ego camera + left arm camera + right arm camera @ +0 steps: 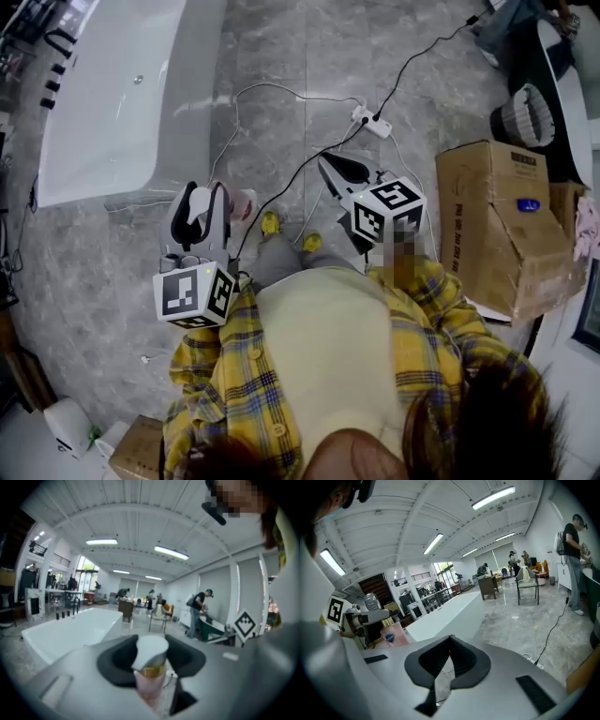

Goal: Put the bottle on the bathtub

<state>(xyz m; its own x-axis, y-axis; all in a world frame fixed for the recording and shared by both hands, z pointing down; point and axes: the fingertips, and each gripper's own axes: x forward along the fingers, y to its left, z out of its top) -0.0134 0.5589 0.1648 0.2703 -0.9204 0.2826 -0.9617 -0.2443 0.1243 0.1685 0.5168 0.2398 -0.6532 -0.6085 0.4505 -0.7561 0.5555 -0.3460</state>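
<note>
My left gripper (pixel 207 194) is shut on a pink bottle (pixel 243 203) with a white cap, held above the grey floor just in front of the person's feet. In the left gripper view the bottle (pixel 150 677) stands upright between the dark jaws, cap on top. The long white bathtub (pixel 112 94) lies at the upper left, a short way beyond the bottle; the bathtub (pixel 70 630) is empty. My right gripper (pixel 330 164) is shut with nothing in it, its tips touching (pixel 449 641). From the right gripper view the bottle (pixel 393 635) shows at the left, with the bathtub (pixel 445 613) behind.
A white power strip (pixel 372 122) with black and white cables lies on the marble floor ahead. A large cardboard box (pixel 492 225) stands at the right, a dark ribbed bin (pixel 525 117) behind it. A smaller box (pixel 136 448) is at the bottom left. People stand far off.
</note>
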